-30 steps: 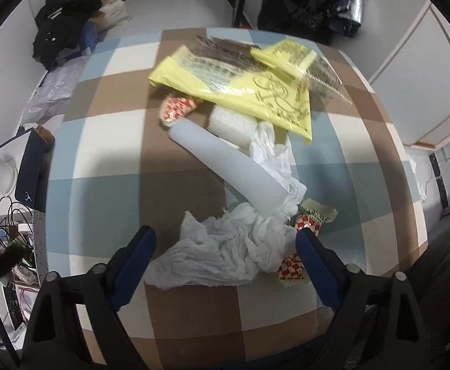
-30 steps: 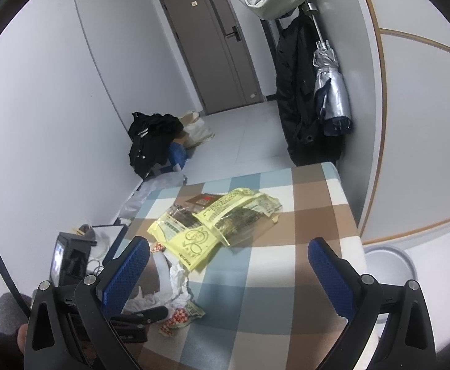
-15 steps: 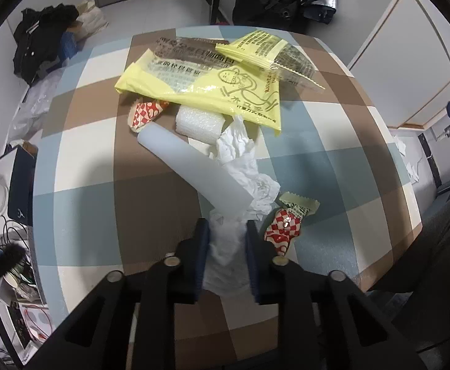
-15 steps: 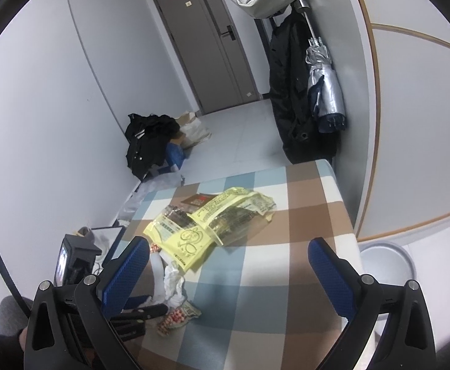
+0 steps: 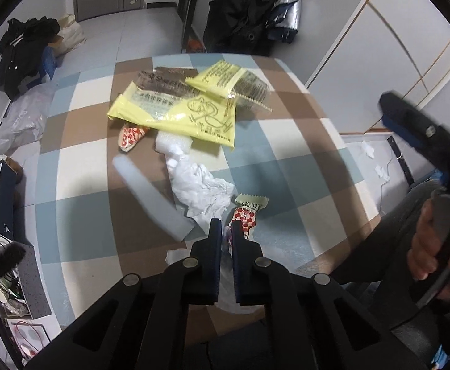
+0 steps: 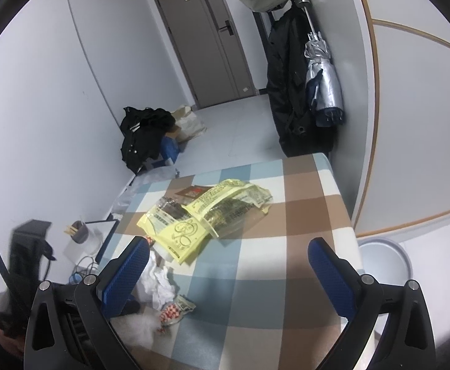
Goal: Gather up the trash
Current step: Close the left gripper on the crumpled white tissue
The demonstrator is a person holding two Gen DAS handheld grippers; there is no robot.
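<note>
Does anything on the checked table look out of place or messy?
Yes. Crumpled white tissue, yellow plastic bags, red-checked wrappers and a white foam tube lie scattered on the checked table.

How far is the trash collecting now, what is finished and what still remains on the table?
Nothing looks collected yet. In hand: the left gripper, jaws just closed, pinches the crumpled white tissue. The right gripper is open and empty. Left on the checked table: yellow snack bags, red-checked wrappers, a white foam strip. The grey bin stands beside the table.
</note>
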